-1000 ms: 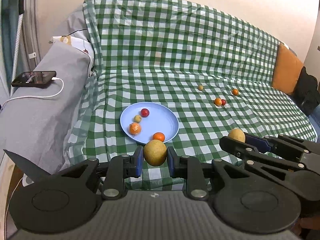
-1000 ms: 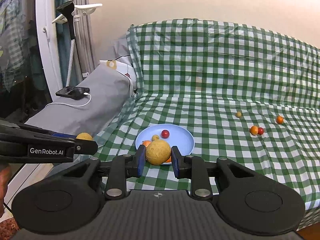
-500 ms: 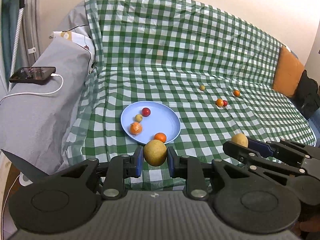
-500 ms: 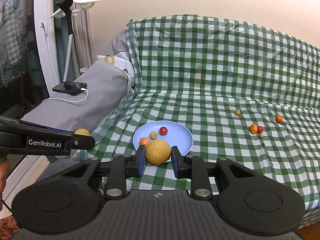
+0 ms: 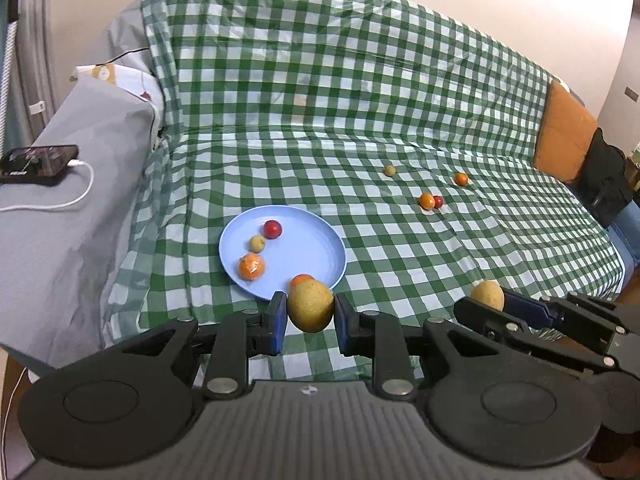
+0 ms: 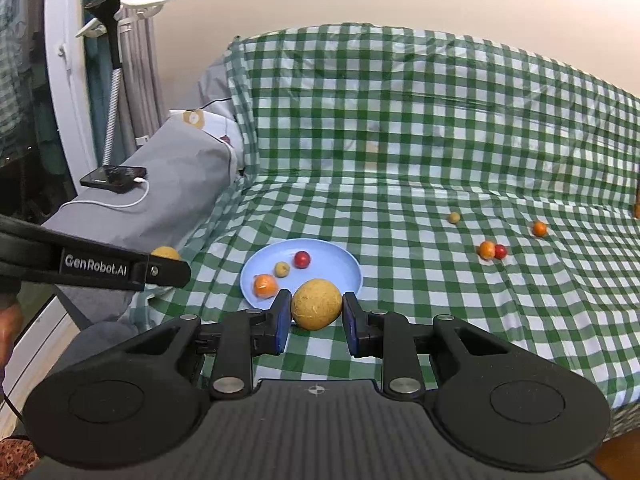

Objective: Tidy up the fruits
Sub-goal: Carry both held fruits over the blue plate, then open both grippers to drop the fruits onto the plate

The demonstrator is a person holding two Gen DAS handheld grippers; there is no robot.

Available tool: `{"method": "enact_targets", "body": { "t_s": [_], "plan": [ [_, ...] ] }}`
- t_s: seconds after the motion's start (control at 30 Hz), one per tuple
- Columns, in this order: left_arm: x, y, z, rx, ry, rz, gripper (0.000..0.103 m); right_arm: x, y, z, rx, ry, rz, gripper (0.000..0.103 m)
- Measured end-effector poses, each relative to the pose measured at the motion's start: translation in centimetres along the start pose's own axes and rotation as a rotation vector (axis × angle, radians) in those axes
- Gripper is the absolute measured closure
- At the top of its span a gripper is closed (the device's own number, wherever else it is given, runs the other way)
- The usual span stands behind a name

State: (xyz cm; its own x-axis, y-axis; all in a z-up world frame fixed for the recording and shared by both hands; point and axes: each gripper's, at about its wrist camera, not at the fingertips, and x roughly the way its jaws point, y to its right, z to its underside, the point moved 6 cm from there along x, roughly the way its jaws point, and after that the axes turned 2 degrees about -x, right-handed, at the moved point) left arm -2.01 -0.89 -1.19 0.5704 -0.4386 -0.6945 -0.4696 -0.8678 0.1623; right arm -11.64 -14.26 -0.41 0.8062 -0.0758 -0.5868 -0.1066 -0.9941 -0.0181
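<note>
Left claw (image 5: 311, 322) pinches one tan round fruit (image 5: 310, 305) between its two blue pads (image 5: 277, 322), held just above the near rim of the plate (image 5: 320, 248). Right claw (image 6: 316, 326) pinches a second tan fruit (image 6: 316, 309) the same way, also over the near edge of the plate, seen in its own view. Both claws sit side by side; each shows in the other's camera at the frame edge, fruit poking out at the tip.

One light blue plate lies on the sofa seat, on the green-white check cover (image 5: 360, 120). Four fruits on the plate, left view: one red (image 5: 273, 229), one small yellow-green (image 5: 257, 243), one orange in a clear wrap (image 5: 251, 266), one orange (image 5: 301, 280) at the near rim, partly hidden behind the held fruit.

Four loose fruits on the cover, well apart from the plate toward the right: one small yellow-green (image 5: 389, 170), one orange (image 5: 461, 178), and an orange (image 5: 426, 201) touching a small red (image 5: 438, 201).

Count: two tan held, four on plate, four loose, ten total.

One black phone (image 5: 38, 160) with one white cable (image 5: 72, 200) rests on the grey armrest at left. One orange cushion (image 5: 564, 136) at the sofa's far right end.
</note>
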Motion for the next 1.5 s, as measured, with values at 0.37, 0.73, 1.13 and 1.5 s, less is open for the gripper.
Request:
{"method": "enact_targets", "body": {
  "t_s": [0.37, 0.73, 1.13, 1.5],
  "plan": [
    [2.6, -0.5, -1.7, -0.020, -0.027, -0.012, 0.076, 1.7, 1.8, 0.4, 0.047, -0.031, 0.015, 0.075],
    [5.4, -2.0, -2.9, -0.030, -0.054, -0.045, 0.076, 5.2, 2.5, 0.2, 0.066, -0.077, -0.004, 0.075],
    [11.3, -3.5, -4.7, -0.026, -0.097, -0.073, 0.076, 12.4, 2.3, -1.3, 0.038, -0.118, -0.039, 0.075],
    [19.1, -4.7, -5.6, -0.001, -0.155, -0.073, 0.076, 19.8, 2.9, -0.8, 0.029, -0.187, -0.026, 0.075]
  ]
}}
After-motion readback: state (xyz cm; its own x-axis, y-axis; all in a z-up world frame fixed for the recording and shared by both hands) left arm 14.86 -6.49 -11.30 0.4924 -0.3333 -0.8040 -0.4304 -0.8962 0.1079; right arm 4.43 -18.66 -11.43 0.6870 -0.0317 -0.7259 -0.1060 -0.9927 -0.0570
